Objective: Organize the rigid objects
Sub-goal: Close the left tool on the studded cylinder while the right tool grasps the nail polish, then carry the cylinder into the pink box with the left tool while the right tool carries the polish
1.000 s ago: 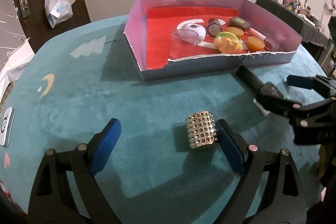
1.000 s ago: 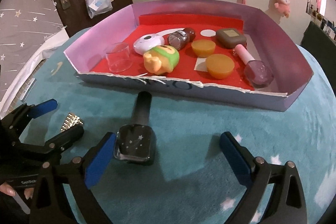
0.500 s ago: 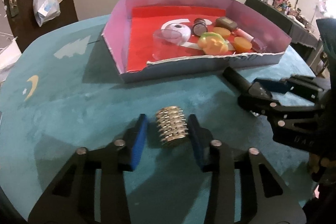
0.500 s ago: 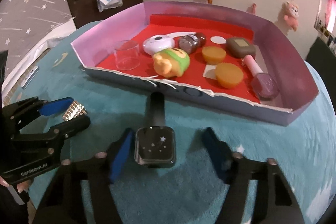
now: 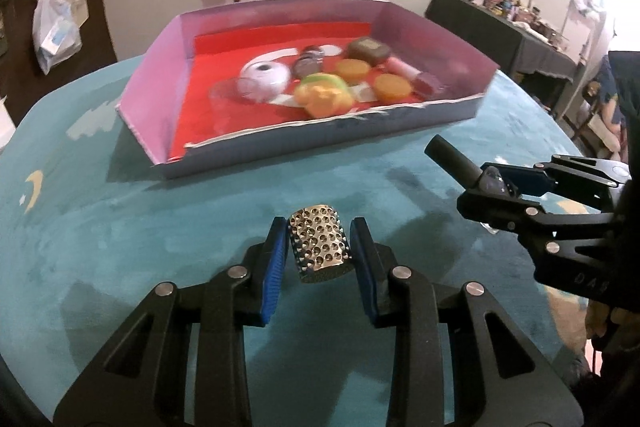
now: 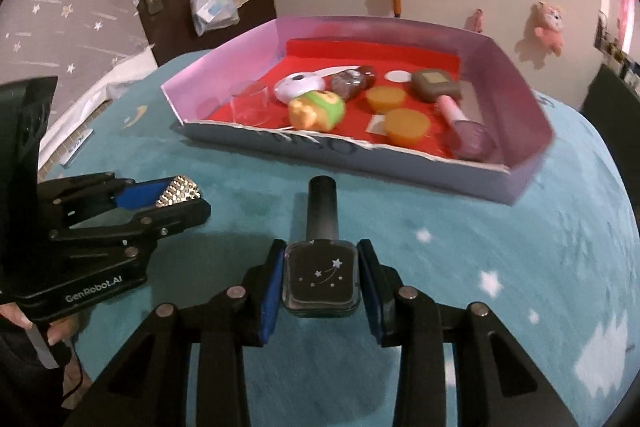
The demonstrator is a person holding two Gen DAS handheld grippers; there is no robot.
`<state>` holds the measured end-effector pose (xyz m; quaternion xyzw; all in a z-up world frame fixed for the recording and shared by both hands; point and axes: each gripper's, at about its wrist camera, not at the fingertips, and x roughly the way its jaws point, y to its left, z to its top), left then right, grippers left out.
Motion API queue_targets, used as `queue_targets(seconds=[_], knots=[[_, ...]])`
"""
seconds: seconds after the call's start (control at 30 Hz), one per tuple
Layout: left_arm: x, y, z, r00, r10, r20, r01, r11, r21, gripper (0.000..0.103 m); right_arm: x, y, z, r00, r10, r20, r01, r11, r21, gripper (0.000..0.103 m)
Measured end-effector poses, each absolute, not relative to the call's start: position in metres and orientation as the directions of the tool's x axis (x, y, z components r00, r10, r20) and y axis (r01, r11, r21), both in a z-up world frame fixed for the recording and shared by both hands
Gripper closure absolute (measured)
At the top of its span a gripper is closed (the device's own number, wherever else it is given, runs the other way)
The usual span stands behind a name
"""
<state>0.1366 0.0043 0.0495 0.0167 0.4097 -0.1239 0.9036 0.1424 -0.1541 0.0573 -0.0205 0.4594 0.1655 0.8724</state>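
Observation:
My left gripper [image 5: 319, 247] is shut on a studded silver cylinder [image 5: 320, 247], held just above the teal mat; it shows again at the left of the right wrist view as the silver cylinder [image 6: 178, 191]. My right gripper [image 6: 320, 277] is shut on a black nail polish bottle [image 6: 320, 281] with a tall black cap [image 6: 322, 209] pointing away from me. In the left wrist view the same bottle [image 5: 454, 157] sticks out of the right gripper at the right. Beyond both stands a cardboard box [image 6: 348, 157] with a red floor.
The box holds a clear cup [image 6: 250, 103], a white round thing [image 6: 298, 87], a yellow-green toy [image 6: 318, 111], two orange cups [image 6: 406, 125], a brown compact [image 6: 434, 85] and a pink bottle [image 6: 466, 135]. Teal mat [image 5: 120, 227] covers the round table. A door and wall lie behind.
Both grippers went from wide open to shut, the left on the silver cylinder and the right on the nail polish bottle. Both then lifted slightly and the box looks nearer.

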Motion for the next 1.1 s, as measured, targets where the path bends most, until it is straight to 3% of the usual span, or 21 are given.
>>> queue_targets(seconds=[0.73, 0.97, 1.1], knots=[[0.135, -0.001, 0.070, 0.639, -0.249, -0.728, 0.258, 0.961, -0.102, 0.073, 0.130, -0.181, 0.071, 0.537, 0.310, -0.784, -0.295, 0.940, 0.170, 0.065], [0.188, 0.019, 0.111, 0.637, -0.266, -0.723, 0.287, 0.953, -0.098, 0.073, 0.185, -0.169, 0.106, 0.536, 0.364, -0.762, -0.370, 0.912, 0.176, 0.065], [0.237, 0.025, 0.119, 0.598, -0.244, -0.763, 0.296, 0.953, -0.073, 0.073, 0.245, -0.156, 0.122, 0.497, 0.382, -0.779, -0.407, 0.896, 0.179, 0.065]])
